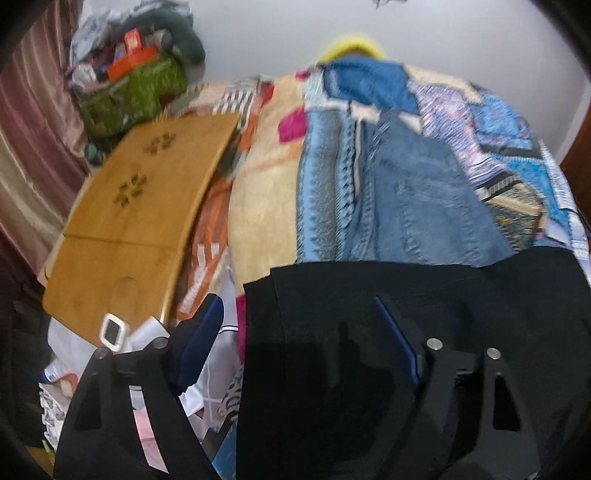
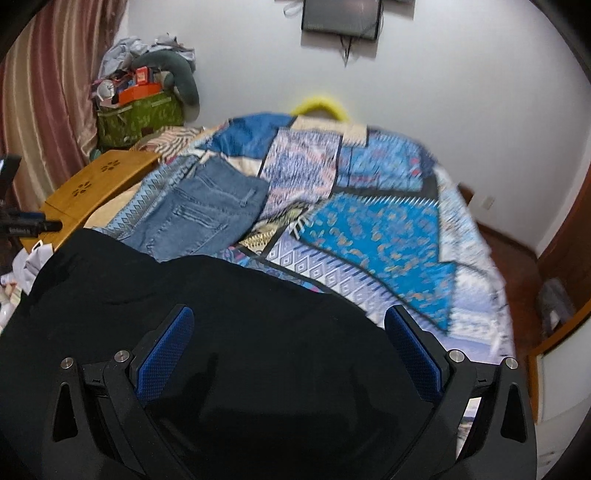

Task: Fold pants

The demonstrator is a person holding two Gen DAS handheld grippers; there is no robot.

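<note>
The black pants [image 1: 424, 332] lay at the near edge of the bed [image 2: 388, 236], spread over a patchwork bedspread [image 2: 380, 229] of blue, white and purple panels. In the left wrist view the left hand-held gripper [image 1: 299, 332] stood with its jaws spread; the edge of the black pants ran between the 2 blue-padded fingers [image 1: 201, 332], with the right finger over the black cloth and the left finger over the clutter beside the bed, and no pad was seen pressing on the cloth. In the right wrist view the right hand-held gripper [image 2: 288, 347] also had its jaws spread wide, both blue pads [image 2: 166, 350] standing apart above the black pants with the cloth lying slack between them; contact with the cloth could not be told. A pair of blue jeans [image 2: 207, 214] lay flat on the bedspread just beyond the black pants, and the black cloth covered their near end. A cream blanket [image 1: 266, 184] with pink patches lay beside the jeans toward the left side of the bed. A wooden surface [image 1: 136, 221] with 2 flower-shaped cut-outs stood left of the bed, and a small white device [image 1: 112, 330] rested at its near corner. A green bag [image 2: 136, 118] piled with assorted items stood in the far left corner beside a striped curtain [image 2: 40, 110]. A yellow object [image 2: 321, 105] showed at the far end of the bed, and a dark screen [image 2: 340, 18] hung on the white wall above it. Both views were blurred.
</note>
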